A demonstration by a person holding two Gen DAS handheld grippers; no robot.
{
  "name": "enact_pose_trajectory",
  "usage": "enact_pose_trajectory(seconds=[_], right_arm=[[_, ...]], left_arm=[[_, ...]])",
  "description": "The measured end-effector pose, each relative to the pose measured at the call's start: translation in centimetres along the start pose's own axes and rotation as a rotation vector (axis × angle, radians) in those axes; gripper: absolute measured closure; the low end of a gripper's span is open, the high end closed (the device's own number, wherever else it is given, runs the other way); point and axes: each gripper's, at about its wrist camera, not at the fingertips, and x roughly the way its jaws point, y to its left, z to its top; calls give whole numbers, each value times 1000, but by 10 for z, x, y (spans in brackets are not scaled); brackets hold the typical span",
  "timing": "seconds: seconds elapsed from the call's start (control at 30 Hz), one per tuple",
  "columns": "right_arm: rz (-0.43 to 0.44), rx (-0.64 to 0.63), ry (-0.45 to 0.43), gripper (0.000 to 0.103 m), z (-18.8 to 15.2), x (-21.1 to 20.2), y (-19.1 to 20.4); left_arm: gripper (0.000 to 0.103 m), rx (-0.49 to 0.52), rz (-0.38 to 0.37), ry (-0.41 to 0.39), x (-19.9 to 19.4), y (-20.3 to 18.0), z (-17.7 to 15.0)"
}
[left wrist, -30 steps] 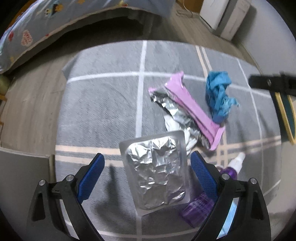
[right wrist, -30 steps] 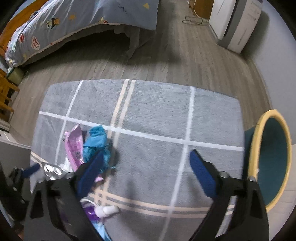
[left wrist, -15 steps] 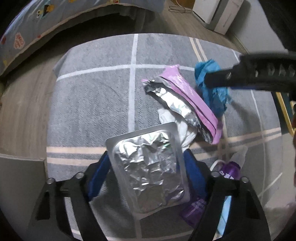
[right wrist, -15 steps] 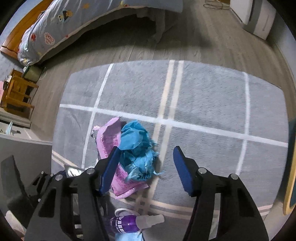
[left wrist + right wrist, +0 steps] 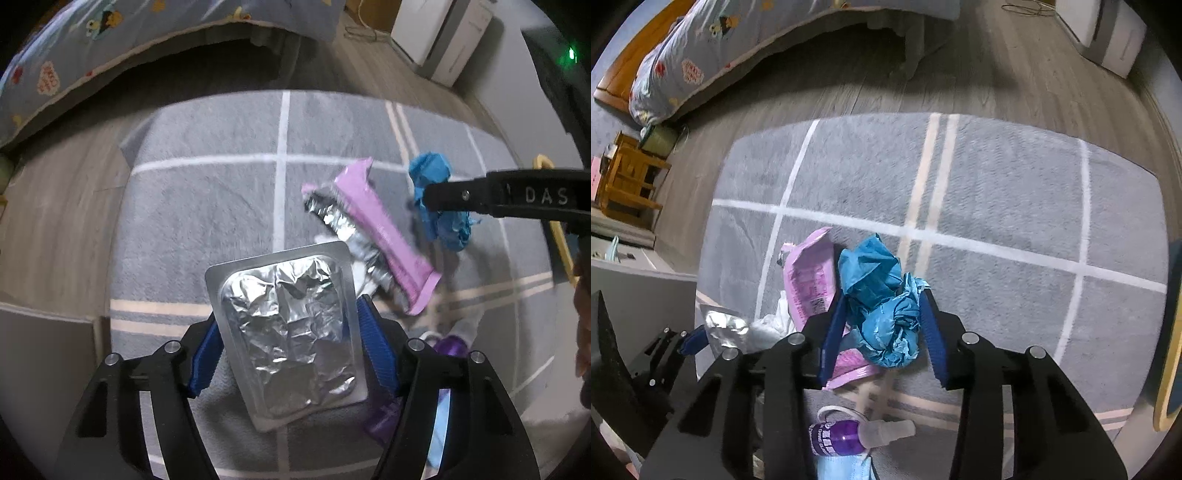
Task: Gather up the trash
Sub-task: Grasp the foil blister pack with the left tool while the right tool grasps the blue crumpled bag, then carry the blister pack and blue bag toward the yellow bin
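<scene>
My left gripper (image 5: 288, 343) is shut on a crumpled silver foil blister pack (image 5: 288, 332) and holds it over the grey rug (image 5: 207, 206). A pink wrapper with foil lining (image 5: 380, 232) lies just beyond it. My right gripper (image 5: 882, 328) is shut on a crumpled blue paper wad (image 5: 882, 306), which also shows in the left wrist view (image 5: 436, 173) behind the right gripper's black arm. The pink wrapper (image 5: 809, 277) lies to the left of the wad. The yellow-rimmed teal bin (image 5: 1169, 365) is at the right edge.
A purple spray bottle (image 5: 849, 435) and a light blue face mask (image 5: 842, 469) lie on the rug near me. A bed with a patterned quilt (image 5: 738, 48) stands at the back, a white appliance (image 5: 1108, 33) at the back right, a wooden stool (image 5: 628, 184) at the left.
My left gripper has closed on the foil blister pack and lifted it. My right gripper has moved left and down to the blue paper wad and closed on it.
</scene>
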Motion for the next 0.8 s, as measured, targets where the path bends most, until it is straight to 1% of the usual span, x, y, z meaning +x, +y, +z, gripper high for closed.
enact_pose_trajectory(seconds=[0.07,0.3,0.4,0.5,0.8], right_arm=[[8,24,-12,63,-1,-7,-7],[-16,53,-55,63,-3,-34,-25],[-26,64,-74,63,-7,-47,-32],[-40,71,-94,63,-11,-60,-40],[-78,101,-128,63,-24,-87,-66]], left_arm=[[34,4,4,-24,-8,-1,1],[34,-2,6,-73,-29,-7,7],[34,16,22,-96,-36,-15,10],[34,26,19,-109,-37,-20,17],[34,51,4,-138,-48,-37,20]])
